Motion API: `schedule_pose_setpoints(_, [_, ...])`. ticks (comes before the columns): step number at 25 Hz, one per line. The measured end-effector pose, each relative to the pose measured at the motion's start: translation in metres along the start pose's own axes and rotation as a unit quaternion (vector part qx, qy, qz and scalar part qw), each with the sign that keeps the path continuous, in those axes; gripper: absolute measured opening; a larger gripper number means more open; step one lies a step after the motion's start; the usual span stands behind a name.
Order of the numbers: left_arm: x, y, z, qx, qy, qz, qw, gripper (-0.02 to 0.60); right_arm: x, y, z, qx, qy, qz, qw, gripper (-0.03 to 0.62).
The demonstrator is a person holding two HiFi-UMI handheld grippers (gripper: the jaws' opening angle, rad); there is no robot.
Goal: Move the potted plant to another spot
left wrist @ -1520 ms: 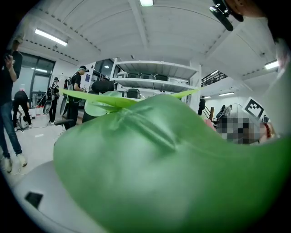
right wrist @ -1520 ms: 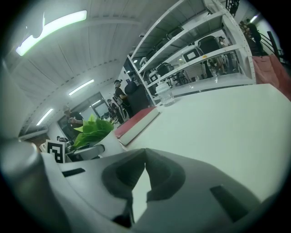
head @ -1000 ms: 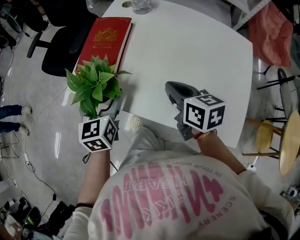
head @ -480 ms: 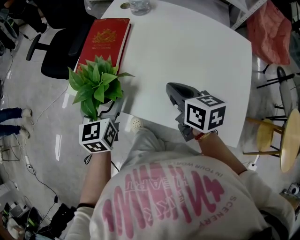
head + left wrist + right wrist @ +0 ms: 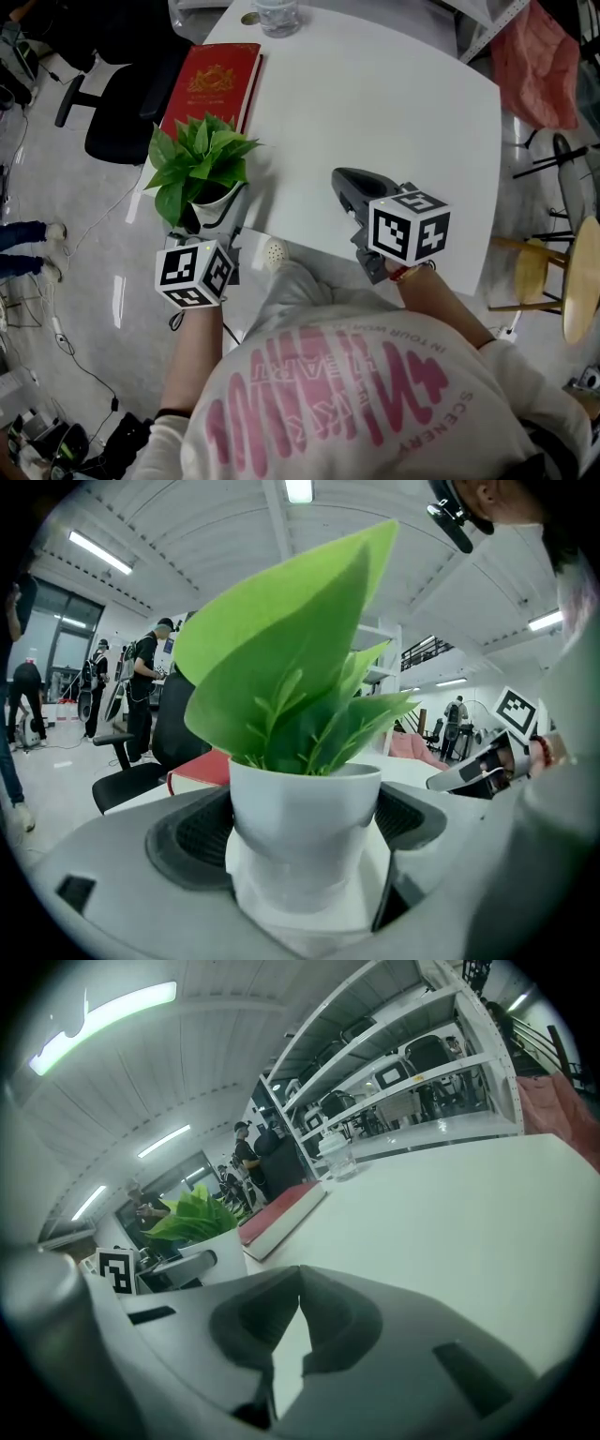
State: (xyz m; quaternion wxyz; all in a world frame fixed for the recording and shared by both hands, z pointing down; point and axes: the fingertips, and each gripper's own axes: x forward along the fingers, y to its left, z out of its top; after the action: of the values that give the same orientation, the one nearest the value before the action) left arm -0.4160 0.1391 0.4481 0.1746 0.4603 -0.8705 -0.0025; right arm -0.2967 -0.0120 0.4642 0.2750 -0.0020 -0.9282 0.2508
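Green-leafed plant in a white round pot (image 5: 305, 827) sits clamped between the left gripper (image 5: 214, 214) jaws. Right gripper (image 5: 295, 1302) jaws are closed together, empty. Step in hand: transport. Next: carry upright, set down on bare white surface (image 5: 375, 112) ahead of the jaws, release.

Open tabletop (image 5: 394, 122) spreads beside potted plant (image 5: 201, 167), red book (image 5: 214, 80), glass (image 5: 278, 13).

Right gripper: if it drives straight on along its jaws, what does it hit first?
The right gripper has only bare table just ahead; going on, it would likely meet the red book, though depth is unclear.
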Motion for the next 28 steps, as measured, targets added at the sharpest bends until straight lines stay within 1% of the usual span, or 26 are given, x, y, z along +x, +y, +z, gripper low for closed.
schedule_pose_setpoints(3, [-0.002, -0.004, 0.012, 0.001, -0.015, -0.009, 0.9998, 0.477, -0.001, 0.002, 0.002, -0.002, -0.004, 0.0, 1.0, 0.006])
schedule_pose_setpoints(6, [0.0, -0.012, 0.034, 0.004, -0.036, -0.026, 0.999, 0.477, -0.001, 0.004, 0.012, -0.005, -0.011, -0.001, 1.0, 0.006])
schedule_pose_setpoints(9, [0.015, -0.023, 0.072, 0.009, -0.051, -0.053, 0.9972, 0.476, -0.003, 0.001, 0.043, -0.002, -0.021, -0.008, 1.0, 0.006])
schedule_pose_setpoints(12, [0.035, -0.031, 0.108, 0.019, -0.072, -0.084, 0.9937, 0.476, -0.005, -0.004, 0.073, 0.0, -0.047, -0.022, 0.999, 0.006])
schedule_pose_setpoints(16, [0.034, -0.033, 0.115, 0.024, -0.097, -0.122, 0.9875, 0.476, -0.014, -0.002, 0.069, -0.002, -0.082, -0.047, 0.996, 0.006])
schedule_pose_setpoints(18, [0.033, -0.038, 0.12, 0.031, -0.104, -0.143, 0.9837, 0.476, -0.02, 0.001, 0.07, 0.0, -0.096, -0.058, 0.994, 0.006])
schedule_pose_setpoints(20, [0.042, -0.048, 0.134, 0.039, -0.108, -0.171, 0.9786, 0.476, -0.028, 0.0, 0.084, 0.004, -0.113, -0.07, 0.991, 0.006])
schedule_pose_setpoints(24, [0.068, -0.069, 0.164, 0.047, -0.113, -0.233, 0.9648, 0.476, -0.042, -0.009, 0.114, 0.017, -0.15, -0.104, 0.983, 0.006])
schedule_pose_setpoints(28, [0.083, -0.086, 0.183, 0.057, -0.119, -0.28, 0.9508, 0.476, -0.053, -0.016, 0.129, 0.024, -0.181, -0.138, 0.974, 0.006])
